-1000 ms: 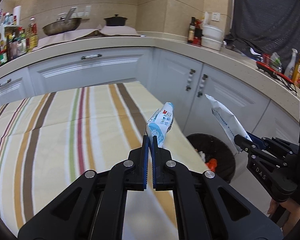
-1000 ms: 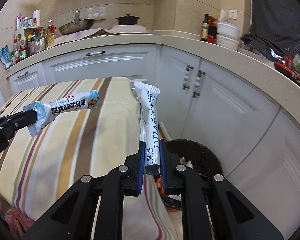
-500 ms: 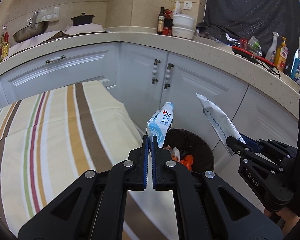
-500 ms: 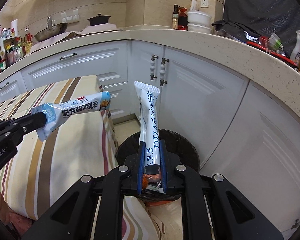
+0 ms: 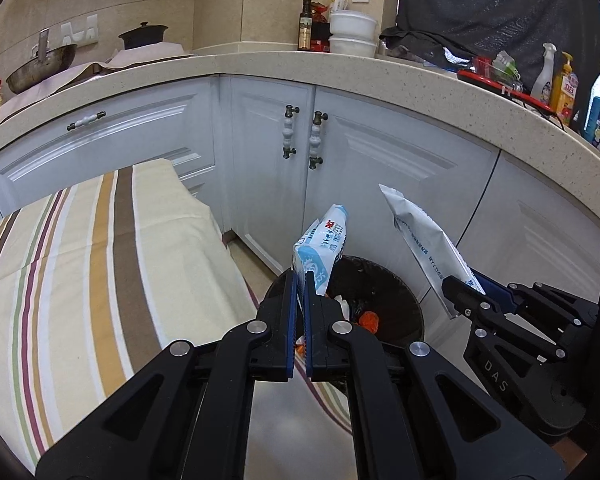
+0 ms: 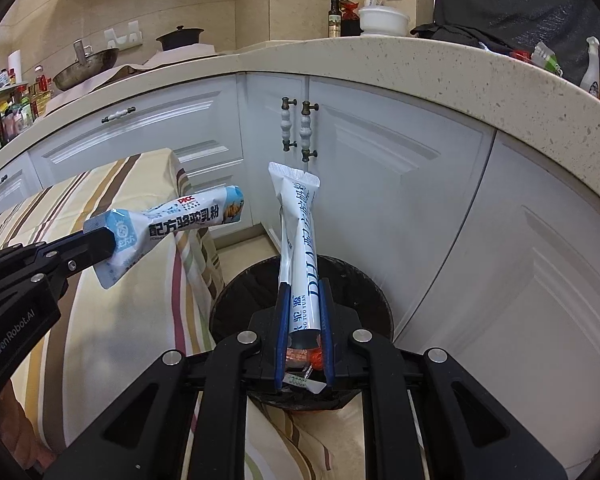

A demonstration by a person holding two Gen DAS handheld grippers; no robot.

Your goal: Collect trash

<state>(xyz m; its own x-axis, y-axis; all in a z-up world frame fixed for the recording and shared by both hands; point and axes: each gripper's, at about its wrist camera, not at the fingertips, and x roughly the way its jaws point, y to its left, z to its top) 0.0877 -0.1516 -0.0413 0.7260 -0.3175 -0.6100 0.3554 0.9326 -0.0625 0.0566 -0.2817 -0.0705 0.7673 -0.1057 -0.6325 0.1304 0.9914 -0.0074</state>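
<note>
Both pieces of trash are lifted and carried to the black bin (image 6: 300, 280), which stands on the floor in the corner of the white cabinets (image 6: 400, 184), just beside the end of the striped tablecloth (image 5: 80, 260). The left gripper (image 5: 299, 280) has its jaws pressed narrow on the end of the blue-and-white sachet (image 5: 320, 248), and this sachet points up over the near rim of the bin. The right gripper (image 6: 303, 292) has its jaws closed on the white stick packet (image 6: 298, 240), which stands almost upright over the bin's opening.

Inside the bin some trash already lies (an orange piece and some white scraps can be seen), so earlier collecting seems done. No other loose trash shows on the tablecloth.

What is left, I judge, is only the release: to open each gripper above the bin so that both packets fall in. The right packet looks better centred over the opening; the left one may need to go a little further over the bin.
</note>
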